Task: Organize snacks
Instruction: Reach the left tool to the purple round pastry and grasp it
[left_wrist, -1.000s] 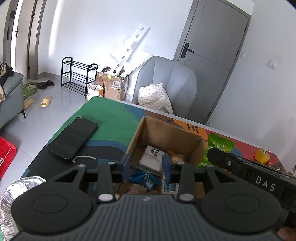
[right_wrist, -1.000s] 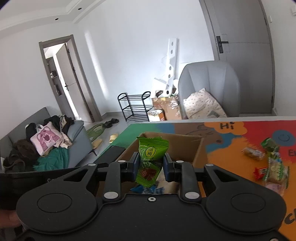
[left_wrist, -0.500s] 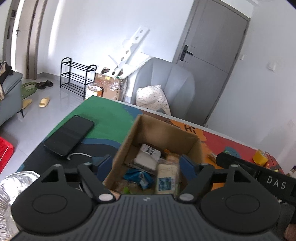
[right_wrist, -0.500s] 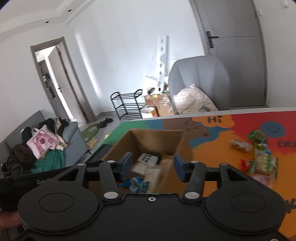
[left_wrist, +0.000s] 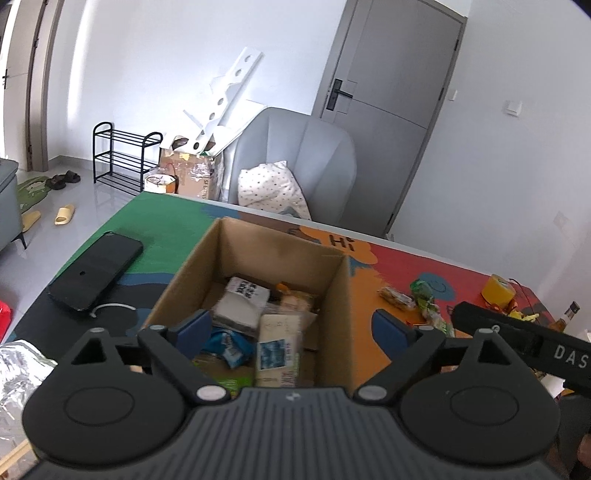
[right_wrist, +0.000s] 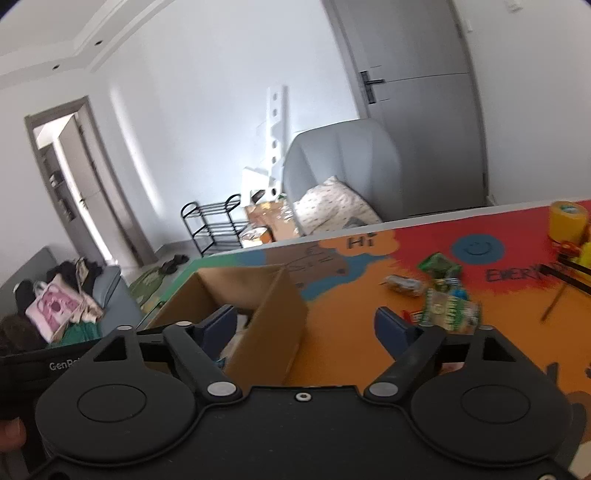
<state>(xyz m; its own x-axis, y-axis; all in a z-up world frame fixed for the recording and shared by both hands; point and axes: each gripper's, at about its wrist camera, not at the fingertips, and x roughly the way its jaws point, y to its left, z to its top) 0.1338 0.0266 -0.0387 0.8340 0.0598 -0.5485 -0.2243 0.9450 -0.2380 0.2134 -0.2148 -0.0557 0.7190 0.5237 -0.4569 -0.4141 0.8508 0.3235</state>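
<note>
Snacks (left_wrist: 258, 314) lie heaped inside cardboard box (left_wrist: 258, 236), so left gripper (left_wrist: 291, 330) and right gripper (right_wrist: 306, 326), jaws just spread, hang empty; loose packets (right_wrist: 439, 291) wait right of box.

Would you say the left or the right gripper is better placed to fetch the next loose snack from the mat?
Probably the right gripper: its jaws have just opened with nothing between them, and the loose snacks lie just ahead of its right finger. The left gripper faces the cardboard box.
</note>
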